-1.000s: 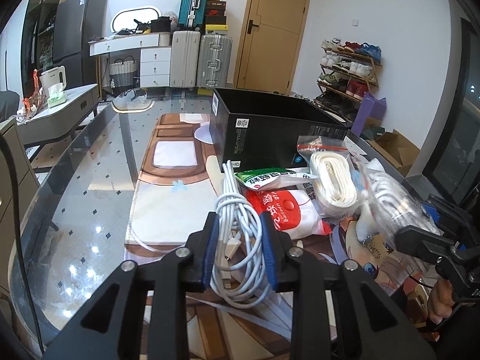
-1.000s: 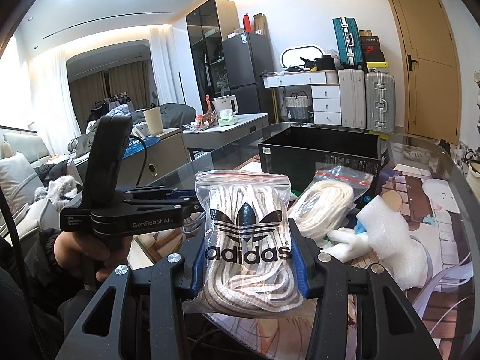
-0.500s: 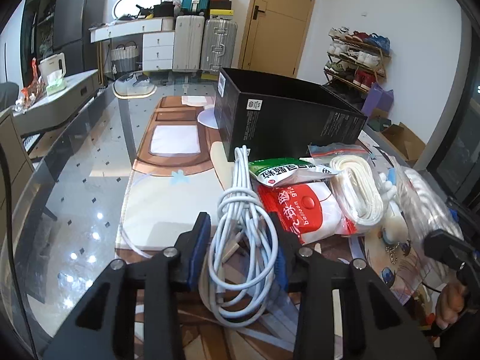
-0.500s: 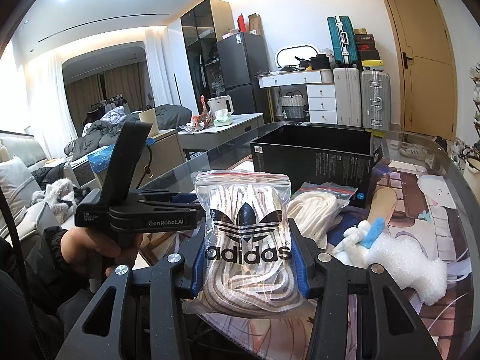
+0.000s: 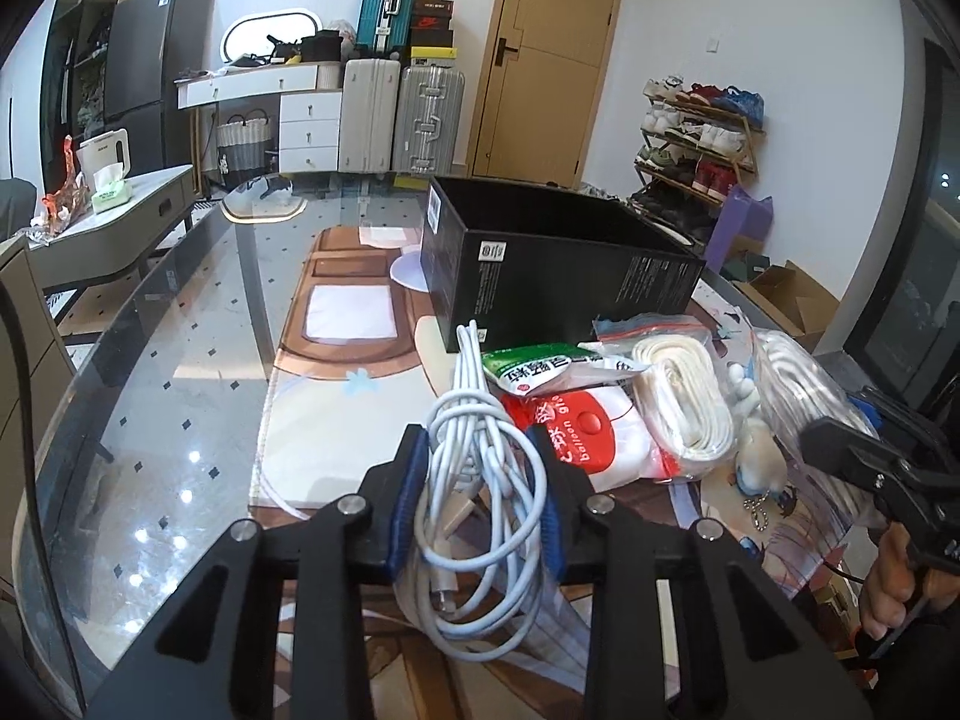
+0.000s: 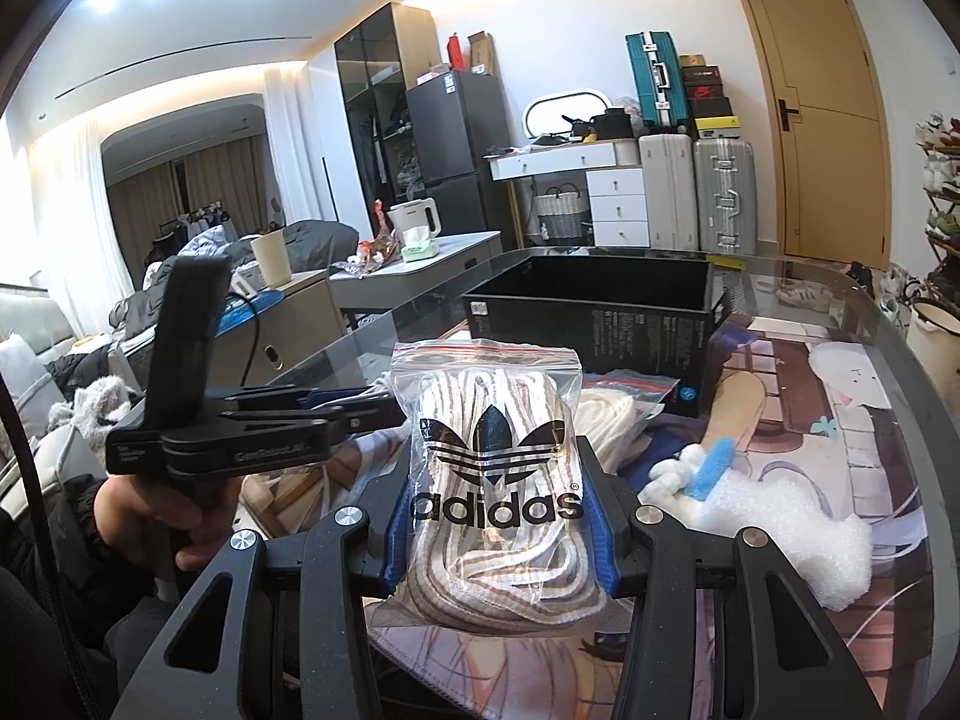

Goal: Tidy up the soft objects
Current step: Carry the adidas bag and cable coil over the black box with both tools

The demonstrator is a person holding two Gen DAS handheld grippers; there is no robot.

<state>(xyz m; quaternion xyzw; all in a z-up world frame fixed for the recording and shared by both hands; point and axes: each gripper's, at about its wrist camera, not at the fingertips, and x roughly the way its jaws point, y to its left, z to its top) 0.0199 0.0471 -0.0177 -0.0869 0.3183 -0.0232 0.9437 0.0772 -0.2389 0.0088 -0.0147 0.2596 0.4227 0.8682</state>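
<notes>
Home: suitcases [image 5: 401, 114], shoe rack [image 5: 699, 144], fridge [image 6: 456, 138].

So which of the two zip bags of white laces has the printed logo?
The bag of laces clamped in the right gripper; the other bag beside the black box is plain.

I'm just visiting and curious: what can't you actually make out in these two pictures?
- Black box interior: left wrist view, near wall hides it; right wrist view shows only darkness.
- White cable lower coils: left wrist view, behind left gripper frame.
- Adidas bag bottom: right wrist view, behind right gripper.
</notes>
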